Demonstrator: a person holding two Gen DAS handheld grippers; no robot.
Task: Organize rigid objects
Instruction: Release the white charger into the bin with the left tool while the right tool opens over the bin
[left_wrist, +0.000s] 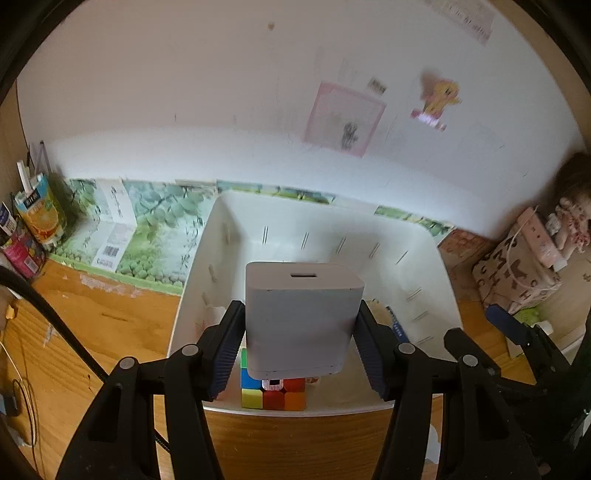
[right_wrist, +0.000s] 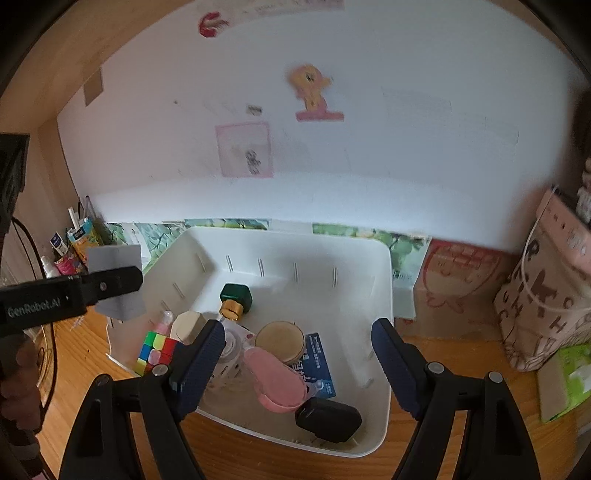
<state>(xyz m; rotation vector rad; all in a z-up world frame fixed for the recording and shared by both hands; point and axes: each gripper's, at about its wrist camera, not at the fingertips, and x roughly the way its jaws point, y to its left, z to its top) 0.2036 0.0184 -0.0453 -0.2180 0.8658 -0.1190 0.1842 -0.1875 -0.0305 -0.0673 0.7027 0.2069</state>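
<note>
My left gripper (left_wrist: 301, 325) is shut on a white USB charger block (left_wrist: 301, 314) and holds it above the near-left part of a white plastic bin (left_wrist: 424, 258). A colour cube (left_wrist: 273, 395) lies in the bin right below it. In the right wrist view the left gripper (right_wrist: 110, 284) and the charger (right_wrist: 116, 258) hang over the bin's left wall (right_wrist: 177, 258). My right gripper (right_wrist: 299, 350) is open and empty above the bin's near side. The bin holds the cube (right_wrist: 157, 350), a green-capped bottle (right_wrist: 236, 299), a round wooden lid (right_wrist: 279, 341), a pink scoop (right_wrist: 277, 380), a blue card (right_wrist: 317, 362) and a black adapter (right_wrist: 328, 419).
The bin stands on a wooden desk (left_wrist: 110, 332) against a white wall. A juice carton (left_wrist: 40, 210) and small items stand at the far left. A patterned paper bag (right_wrist: 546, 295) and a green packet (right_wrist: 565, 380) are at the right. A black cable (left_wrist: 55, 325) runs at the left.
</note>
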